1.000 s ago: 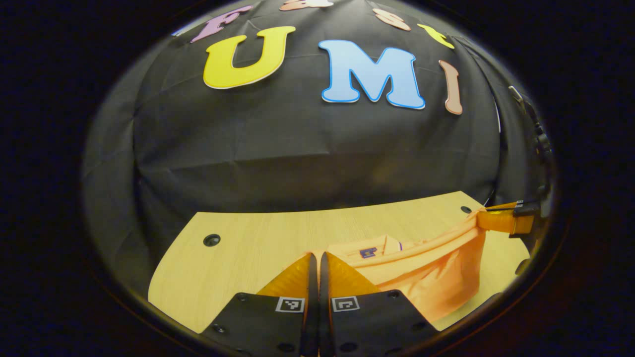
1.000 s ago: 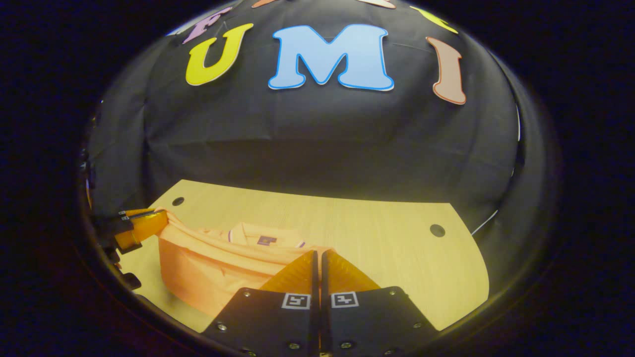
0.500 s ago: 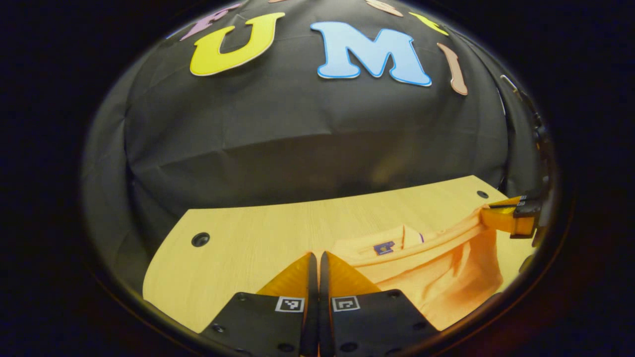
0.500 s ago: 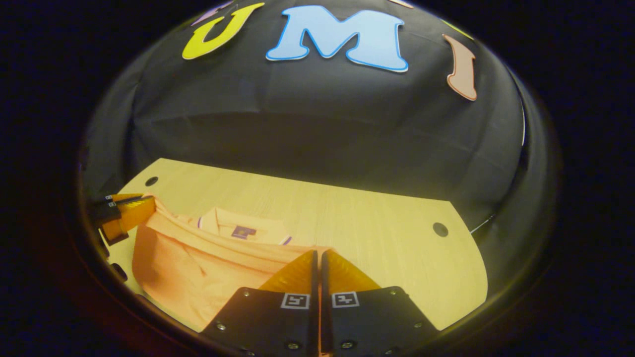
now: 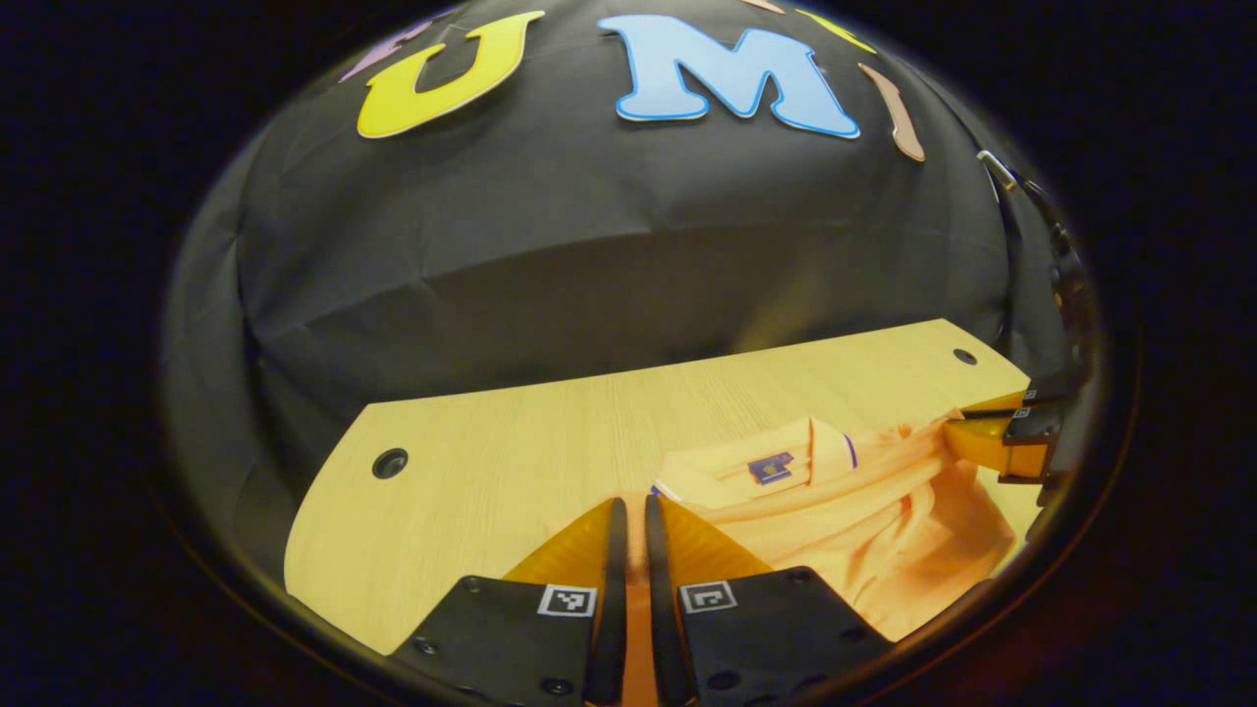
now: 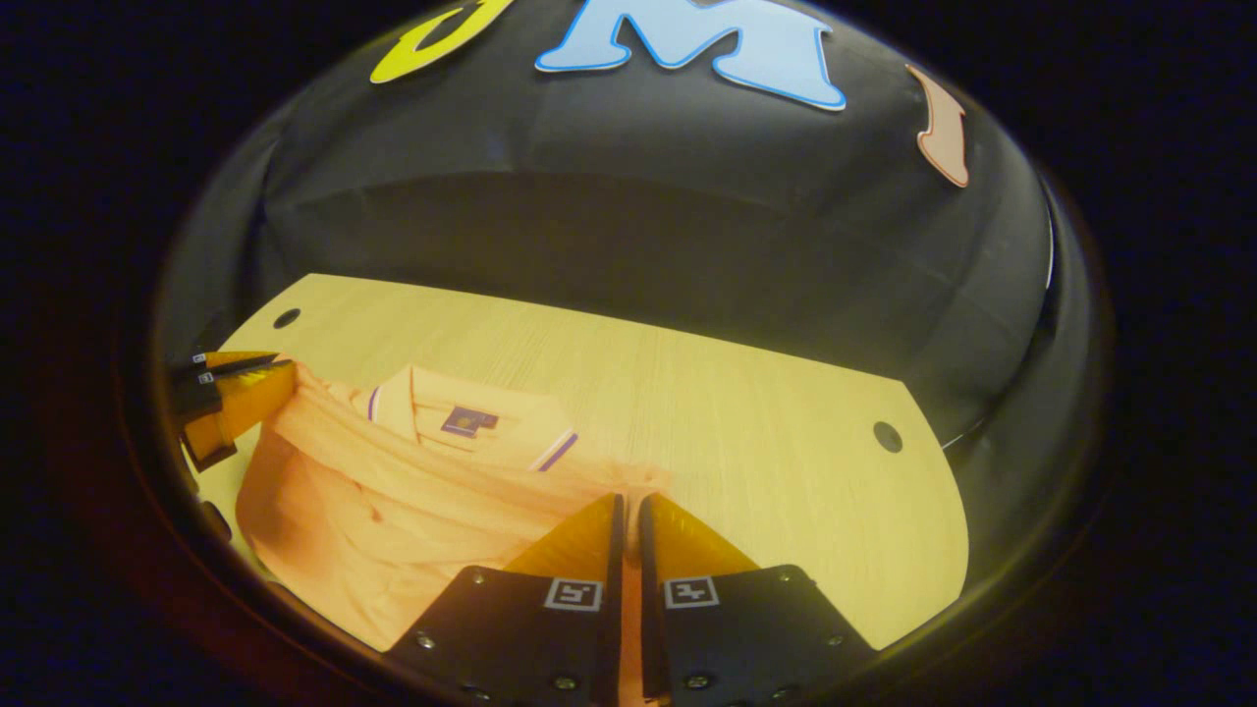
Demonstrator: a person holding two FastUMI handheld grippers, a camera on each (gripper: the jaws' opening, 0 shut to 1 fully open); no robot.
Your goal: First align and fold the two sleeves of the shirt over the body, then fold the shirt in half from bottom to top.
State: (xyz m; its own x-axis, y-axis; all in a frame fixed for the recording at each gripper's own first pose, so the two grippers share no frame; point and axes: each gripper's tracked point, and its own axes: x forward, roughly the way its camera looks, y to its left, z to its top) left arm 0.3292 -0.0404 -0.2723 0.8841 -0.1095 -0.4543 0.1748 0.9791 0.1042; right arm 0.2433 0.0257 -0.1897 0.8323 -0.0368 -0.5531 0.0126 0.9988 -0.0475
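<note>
Left gripper view — shirt (image 5: 864, 520) hem now lower, collar (image 5: 756, 466) uncovered.

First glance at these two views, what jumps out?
The orange shirt, held up off the wooden table by its hem and sagging between the two grippers, with the collar lying flat behind it. In the left gripper view the left gripper pinches one corner with jaws nearly closed on the cloth. The right gripper grips the other corner the same way.
</note>
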